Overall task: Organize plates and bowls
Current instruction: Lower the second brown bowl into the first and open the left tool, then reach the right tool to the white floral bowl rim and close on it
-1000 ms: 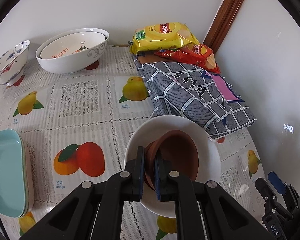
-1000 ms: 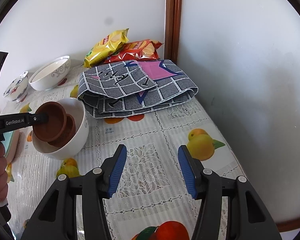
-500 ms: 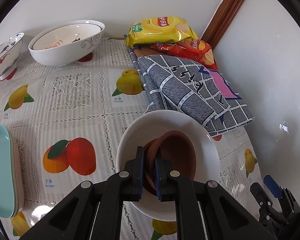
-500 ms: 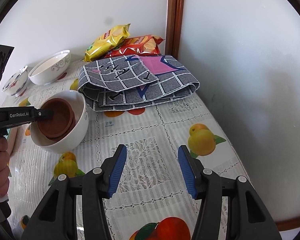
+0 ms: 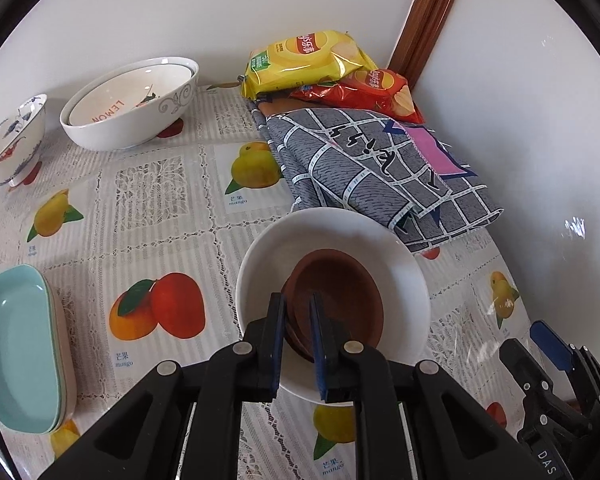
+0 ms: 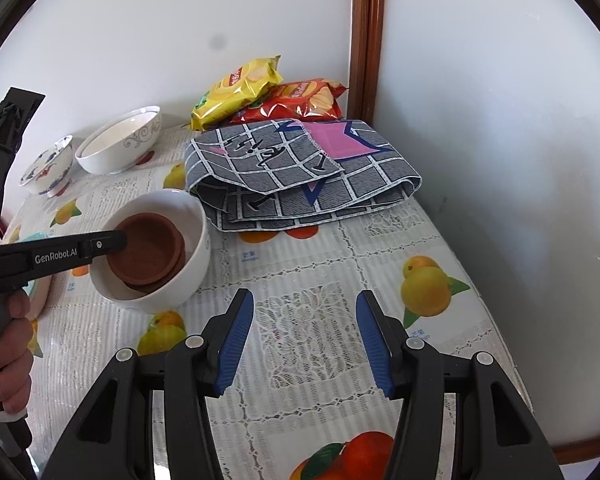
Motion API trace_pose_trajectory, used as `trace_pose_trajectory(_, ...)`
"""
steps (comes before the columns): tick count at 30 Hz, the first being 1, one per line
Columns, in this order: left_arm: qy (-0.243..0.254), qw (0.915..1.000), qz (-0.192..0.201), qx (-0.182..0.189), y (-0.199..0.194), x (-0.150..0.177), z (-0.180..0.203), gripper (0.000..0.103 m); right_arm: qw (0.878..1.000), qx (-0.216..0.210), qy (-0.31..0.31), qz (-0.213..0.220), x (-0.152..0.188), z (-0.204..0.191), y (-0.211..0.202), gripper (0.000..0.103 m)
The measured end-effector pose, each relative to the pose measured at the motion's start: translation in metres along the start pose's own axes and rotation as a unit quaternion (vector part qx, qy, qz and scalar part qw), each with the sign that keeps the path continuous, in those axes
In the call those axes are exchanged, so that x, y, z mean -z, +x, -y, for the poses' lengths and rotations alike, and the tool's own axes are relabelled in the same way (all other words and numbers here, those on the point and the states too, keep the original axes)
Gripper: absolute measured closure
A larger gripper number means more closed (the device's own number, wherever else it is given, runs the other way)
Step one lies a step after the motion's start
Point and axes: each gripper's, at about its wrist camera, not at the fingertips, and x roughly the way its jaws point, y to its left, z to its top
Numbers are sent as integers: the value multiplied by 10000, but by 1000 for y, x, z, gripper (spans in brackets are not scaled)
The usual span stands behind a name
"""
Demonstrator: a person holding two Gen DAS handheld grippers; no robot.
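My left gripper [image 5: 296,312] is shut on the near rim of a brown bowl [image 5: 340,300], which sits nested on another brown bowl inside a white bowl [image 5: 332,232]. The right wrist view shows the same brown bowl [image 6: 148,252] low in the white bowl [image 6: 188,264], with the left gripper [image 6: 116,244] at its rim. My right gripper [image 6: 304,336] is open and empty over the tablecloth, to the right of the white bowl. A large white bowl [image 5: 132,120] with a smaller bowl inside, a blue-patterned bowl [image 5: 12,148] and stacked teal plates [image 5: 16,348] stand to the left.
A folded grey checked cloth [image 5: 380,172] lies just behind the white bowl. Yellow [image 5: 304,60] and red [image 5: 364,88] chip bags lie in the back corner. Walls close the table at the back and right. A fruit-print tablecloth [image 5: 160,216] covers the table.
The brown bowl in my left gripper has gone down from a tilted hold into the white bowl and now lies nested on the other brown bowl. The right gripper has stayed open and nearly still.
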Motion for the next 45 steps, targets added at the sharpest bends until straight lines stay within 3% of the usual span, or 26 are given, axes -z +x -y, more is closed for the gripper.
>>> trace_pose_trajectory(5,25,9998,182,-104,-18,1,-3,88,9999,-148,79,30,-4,-3,-5,50)
trace_pose_trajectory(7,4,9996,244,-118,-24,2,-7,69,9998,-163,73,41,-8,-5,-7,50)
trace_pose_trajectory(9,-19,9992,366,-187,-30,3,-11,60,9998,-194,70,45,-11,-8,-7,50)
trace_pose_trajectory(17,-145,9983,269,-495,-30,6,-27,60,9993,-382,-61,21,-24,-28,-1,50)
trace_pose_trajectory(21,-316,9992,112,-207,-25,7,-33,60,9989,-452,-154,13,-29,-39,5,50)
trace_pose_trajectory(30,-240,9989,-23,-395,-3,4,-32,60,9979,-474,-398,-211,-35,-59,33,54)
trace_pose_trajectory(37,-238,9986,-132,-460,14,3,-32,60,9969,-490,-408,-465,-36,-63,64,65)
trace_pose_trajectory(45,-83,9985,-115,-537,23,2,-27,60,9954,-482,-354,-755,-39,-63,87,65)
